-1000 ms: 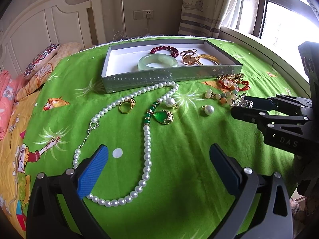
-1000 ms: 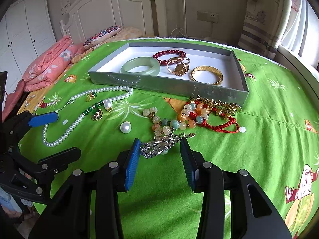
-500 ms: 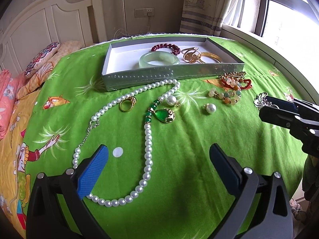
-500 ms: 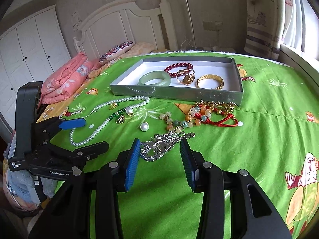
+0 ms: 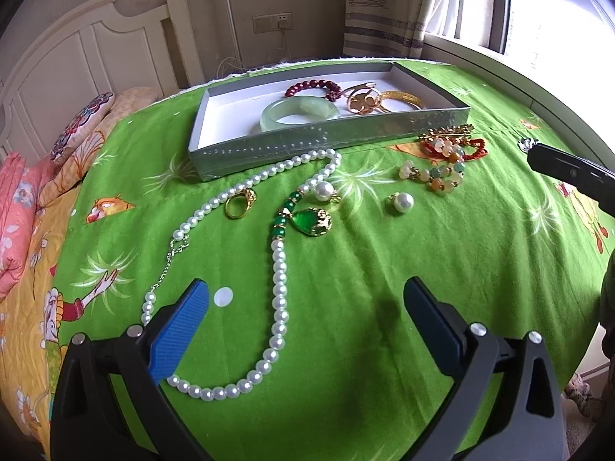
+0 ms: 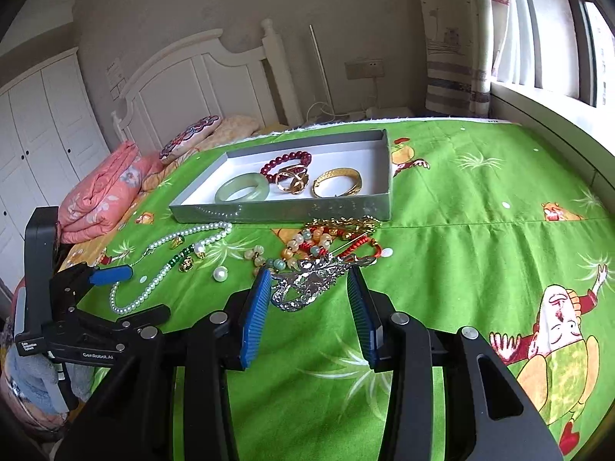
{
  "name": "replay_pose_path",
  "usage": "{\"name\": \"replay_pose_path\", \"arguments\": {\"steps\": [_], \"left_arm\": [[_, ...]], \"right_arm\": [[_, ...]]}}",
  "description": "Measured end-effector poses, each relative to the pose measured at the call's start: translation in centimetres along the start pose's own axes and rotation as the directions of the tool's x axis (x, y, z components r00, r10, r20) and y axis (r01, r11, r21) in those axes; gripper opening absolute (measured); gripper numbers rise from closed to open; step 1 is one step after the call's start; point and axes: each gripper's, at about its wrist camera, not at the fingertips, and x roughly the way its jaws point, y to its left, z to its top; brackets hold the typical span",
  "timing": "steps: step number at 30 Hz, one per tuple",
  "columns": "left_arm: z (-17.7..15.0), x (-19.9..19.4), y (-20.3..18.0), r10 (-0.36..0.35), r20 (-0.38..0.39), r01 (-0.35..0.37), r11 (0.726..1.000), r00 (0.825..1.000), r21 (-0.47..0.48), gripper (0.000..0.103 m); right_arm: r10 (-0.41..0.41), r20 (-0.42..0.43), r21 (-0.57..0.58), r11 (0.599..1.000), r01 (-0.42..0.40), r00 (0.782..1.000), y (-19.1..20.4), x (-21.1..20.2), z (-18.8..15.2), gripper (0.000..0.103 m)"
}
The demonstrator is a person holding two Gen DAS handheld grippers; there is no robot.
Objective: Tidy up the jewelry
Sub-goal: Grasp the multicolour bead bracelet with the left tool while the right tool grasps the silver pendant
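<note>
Left gripper [image 5: 305, 326] hangs wide open with nothing in it, over the pearl necklace [image 5: 277, 288] on the green bedspread [image 5: 365, 269]. Right gripper [image 6: 309, 299] pinches a silver brooch [image 6: 311, 282] between its blue pads, with the gray tray [image 6: 284, 209] up at 12 o'clock.

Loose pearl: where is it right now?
The loose pearl lies on the green bedspread in the left wrist view, right of the green pendant and just below-left of the mixed bead bracelet, outside the tray.
</note>
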Motion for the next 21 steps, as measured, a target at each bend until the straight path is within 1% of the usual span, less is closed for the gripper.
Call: {"name": "replay_pose_path", "arguments": {"steps": [1,3,4,6,8,11,12,13,15,16,17,18,19,20,21], "left_arm": [[0.3,0.0,-0.2,-0.011,-0.001,0.011,1.000,1.000,0.002,0.100],[0.9,0.2,-0.6,-0.064,-0.005,0.064,0.998,0.998,-0.001,0.099],[1.4,0.3,-1.2,-0.083,-0.010,0.083,0.996,0.996,0.016,0.099],[2.5,0.6,-2.7,-0.093,-0.003,0.093,0.993,0.996,0.072,0.098],[3.6,1.1,-4.1,-0.100,-0.001,0.099,0.989,0.995,0.113,0.093],[5.4,2.2,-5.9,-0.144,-0.014,0.144,0.980,0.990,0.140,0.083],[5.9,2.6,-6.5,-0.148,-0.017,0.149,0.977,0.989,0.150,0.078],[6.3,3.1,-7.1,-0.148,-0.023,0.150,0.975,0.989,0.165,0.075],[6.8,4.3,-8.3,-0.146,-0.039,0.151,0.969,0.988,0.197,0.073],[7.0,4.8,-8.8,-0.144,-0.047,0.151,0.966,0.988,0.210,0.068],[7.2,5.1,-9.1,-0.148,-0.042,0.154,0.964,0.988,0.218,0.067],[7.4,5.3,-9.4,-0.152,-0.037,0.156,0.962,0.988,0.225,0.061],[7.7,5.4,-9.6,-0.148,-0.031,0.151,0.960,0.988,0.235,0.049],[7.9,5.4,-9.7,-0.134,-0.022,0.135,0.960,0.991,0.246,0.039],[8.0,5.3,-9.8,-0.156,-0.025,0.157,0.954,0.988,0.255,0.014]], "right_arm": [[-0.002,0.003,0.007,1.000,0.002,1.000,-0.3,0.0,0.0,0.040],[-0.004,0.005,0.021,1.000,0.004,1.000,-0.8,-0.1,0.0,0.040],[-0.003,0.006,0.028,1.000,0.003,1.000,-1.0,-0.1,-0.1,0.040],[0.004,0.009,0.037,0.999,-0.004,1.000,-1.3,-0.1,-0.2,0.040],[0.011,0.020,0.040,0.999,-0.012,1.000,-1.4,-0.4,-0.2,0.040],[0.011,0.030,0.045,0.999,-0.012,0.999,-1.7,-0.7,-0.2,0.040],[0.012,0.033,0.050,0.999,-0.014,0.999,-1.8,-0.9,-0.2,0.040],[0.012,0.036,0.054,0.998,-0.014,0.999,-2.0,-1.0,-0.3,0.040],[0.012,0.044,0.064,0.998,-0.015,0.999,-2.4,-1.3,-0.2,0.040],[0.013,0.047,0.067,0.998,-0.016,0.999,-2.6,-1.4,-0.2,0.040],[0.013,0.050,0.069,0.997,-0.016,0.999,-2.7,-1.5,-0.2,0.040],[0.014,0.052,0.071,0.997,-0.017,0.999,-2.8,-1.6,-0.2,0.040],[0.016,0.053,0.072,0.997,-0.019,0.998,-2.8,-1.7,-0.2,0.040],[0.017,0.053,0.072,0.997,-0.021,0.998,-2.9,-1.7,-0.2,0.040],[0.018,0.053,0.072,0.997,-0.022,0.998,-2.9,-1.7,-0.3,0.040]]}}
